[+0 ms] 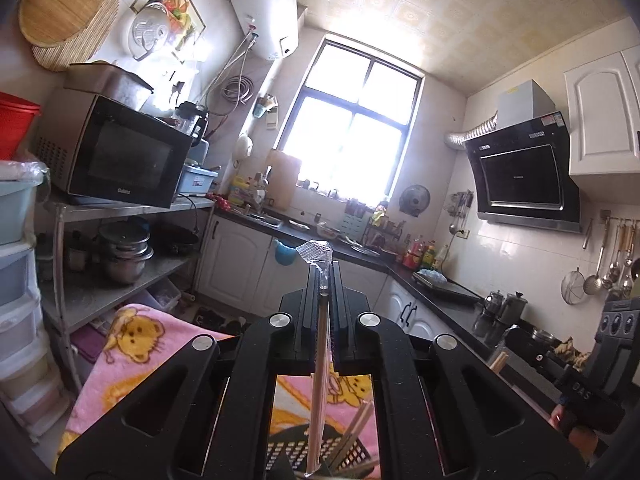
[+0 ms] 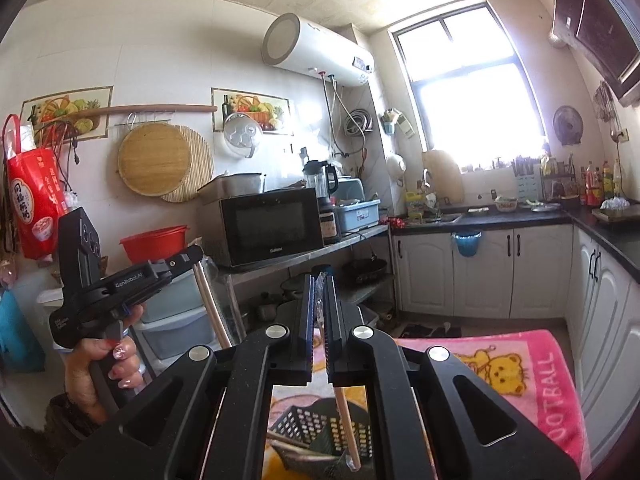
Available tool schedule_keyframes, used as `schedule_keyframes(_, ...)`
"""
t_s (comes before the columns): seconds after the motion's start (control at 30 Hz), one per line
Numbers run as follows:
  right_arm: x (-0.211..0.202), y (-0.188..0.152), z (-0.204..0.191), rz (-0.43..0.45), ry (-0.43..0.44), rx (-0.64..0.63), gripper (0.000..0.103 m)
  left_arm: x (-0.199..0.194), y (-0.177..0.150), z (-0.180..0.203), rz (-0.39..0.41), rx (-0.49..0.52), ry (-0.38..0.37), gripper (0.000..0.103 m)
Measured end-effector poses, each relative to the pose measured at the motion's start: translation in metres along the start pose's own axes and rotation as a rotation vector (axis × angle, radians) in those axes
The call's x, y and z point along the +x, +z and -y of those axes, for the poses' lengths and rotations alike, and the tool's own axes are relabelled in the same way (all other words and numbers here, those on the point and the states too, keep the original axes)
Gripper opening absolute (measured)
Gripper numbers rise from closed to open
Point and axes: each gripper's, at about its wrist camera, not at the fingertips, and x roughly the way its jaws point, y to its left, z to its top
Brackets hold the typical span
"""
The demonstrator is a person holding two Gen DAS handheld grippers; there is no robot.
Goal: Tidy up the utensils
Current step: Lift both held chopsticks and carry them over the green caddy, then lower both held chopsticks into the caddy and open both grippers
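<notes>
My left tongs (image 1: 323, 276) point level, clamped on a thin wooden chopstick in a clear crinkled wrapper (image 1: 319, 392) that hangs down toward the black perforated plastic basket (image 1: 292, 454). My right tongs (image 2: 318, 280) also point level, pinching another wrapped chopstick (image 2: 347, 424) whose lower end stands in the basket. Under the basket lies a soft pink blanket (image 2: 532, 376) printed with bears. At far left in the right-hand view, a hand (image 2: 108, 364) grips the other handle.
</notes>
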Motion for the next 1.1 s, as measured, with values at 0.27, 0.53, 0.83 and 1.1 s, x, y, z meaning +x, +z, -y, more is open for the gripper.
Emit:
schedule_keyframes(0.27,0.023,-0.001,0.006,0.004,0.000,0.007,0.004,0.019,-0.011,-0.010,0.010,-0.028,0.037,0.002)
schedule_keyframes(0.53,0.051,-0.024,0.020,-0.057,-0.004,0.041,0.004,0.038,-0.042,-0.023,-0.015,-0.041,0.088,0.002)
schedule_keyframes(0.83,0.067,-0.046,0.024,-0.081,-0.007,0.048,0.004,0.056,-0.070,-0.028,-0.047,-0.019,0.116,0.002)
schedule_keyframes(1.1,0.081,-0.065,0.025,-0.121,-0.019,0.061,0.005,0.068,-0.097,-0.030,-0.117,0.009,0.091,0.002)
